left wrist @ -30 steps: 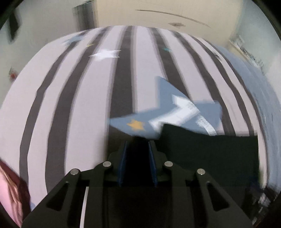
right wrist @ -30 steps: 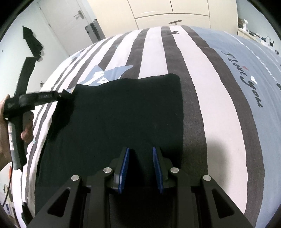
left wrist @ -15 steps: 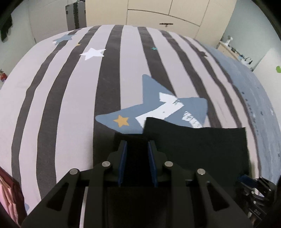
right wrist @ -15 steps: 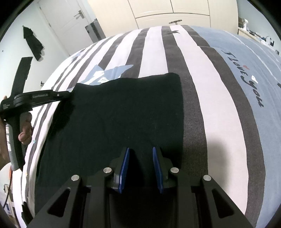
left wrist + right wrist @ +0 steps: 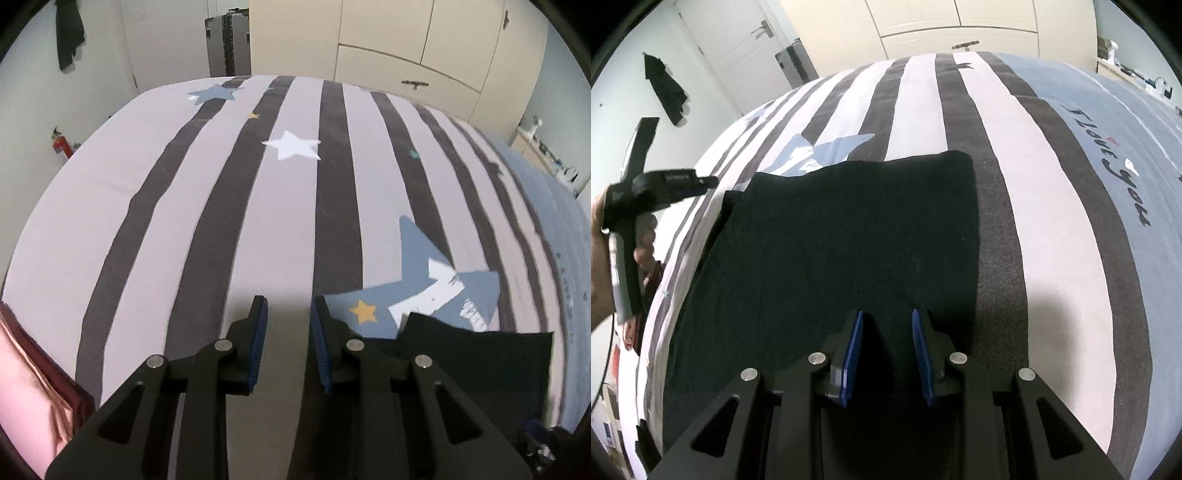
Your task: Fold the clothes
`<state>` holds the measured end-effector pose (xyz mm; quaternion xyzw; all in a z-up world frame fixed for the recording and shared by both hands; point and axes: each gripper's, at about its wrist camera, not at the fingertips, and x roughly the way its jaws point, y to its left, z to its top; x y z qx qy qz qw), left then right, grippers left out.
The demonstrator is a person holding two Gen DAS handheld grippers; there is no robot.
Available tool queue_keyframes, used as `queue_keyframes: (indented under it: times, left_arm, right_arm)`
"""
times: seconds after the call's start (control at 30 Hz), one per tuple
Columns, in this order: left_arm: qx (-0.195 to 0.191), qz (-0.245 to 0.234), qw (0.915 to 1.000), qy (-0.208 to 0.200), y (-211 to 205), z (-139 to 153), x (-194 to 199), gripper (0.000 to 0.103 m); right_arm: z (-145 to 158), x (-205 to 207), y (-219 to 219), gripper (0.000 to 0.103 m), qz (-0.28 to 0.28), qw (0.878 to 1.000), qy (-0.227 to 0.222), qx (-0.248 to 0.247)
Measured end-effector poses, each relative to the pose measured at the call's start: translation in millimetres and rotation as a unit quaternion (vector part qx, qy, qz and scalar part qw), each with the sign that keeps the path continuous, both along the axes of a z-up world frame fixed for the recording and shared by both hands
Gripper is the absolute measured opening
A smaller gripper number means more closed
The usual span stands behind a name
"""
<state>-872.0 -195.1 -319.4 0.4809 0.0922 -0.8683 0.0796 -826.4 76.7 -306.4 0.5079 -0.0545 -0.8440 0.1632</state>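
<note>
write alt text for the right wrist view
A black garment lies flat on a striped bedspread, with the right hand-held gripper over its near edge, blue pads apart. At far left a hand holds the left hand-held gripper just off the garment's far corner.

Black garment folded flat on the striped bed

The black garment (image 5: 842, 251) lies spread as a rough rectangle, smooth, with rounded far corners and one edge overlapping the bedcover's blue star print. In the left wrist view, only its far corner (image 5: 476, 354) shows, lying flat just below the star.
</note>
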Motion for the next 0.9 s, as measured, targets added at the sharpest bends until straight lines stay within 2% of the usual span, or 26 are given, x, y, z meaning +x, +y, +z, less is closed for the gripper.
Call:
queue_keyframes:
  times: [0.03,0.13,0.23,0.43,0.6,0.7,0.9]
  left_arm:
    - [0.009,-0.009,0.9999,0.000,-1,2,2,0.021]
    - [0.034,-0.082,0.9960,-0.009,20,-1,6,0.021]
    - [0.026,-0.121,0.9921,-0.021,43,-7,11,0.021]
    - [-0.003,-0.091,0.9951,-0.037,40,-30,0,0.021]
    - [-0.023,-0.111,0.9928,-0.040,83,-5,56,0.021]
    - [-0.039,-0.106,0.9929,-0.038,85,-8,58,0.021]
    - [-0.044,-0.093,0.9941,-0.036,81,-13,66,0.021]
  right_arm:
    - [-1,1,0,0.026,-0.001,1.000,0.000,-0.001]
    - [-2,1,0,0.025,-0.004,1.000,-0.001,-0.001]
    - [-2,-2,-1,0.025,-0.003,1.000,-0.001,-0.001]
    - [-2,-2,-2,0.025,-0.010,1.000,-0.002,-0.003]
    - [-1,-1,-2,0.026,-0.020,1.000,-0.002,-0.007]
    - [-1,-2,-3,0.028,-0.020,1.000,-0.002,-0.008]
    - [-1,-2,-3,0.028,-0.021,1.000,-0.003,-0.010]
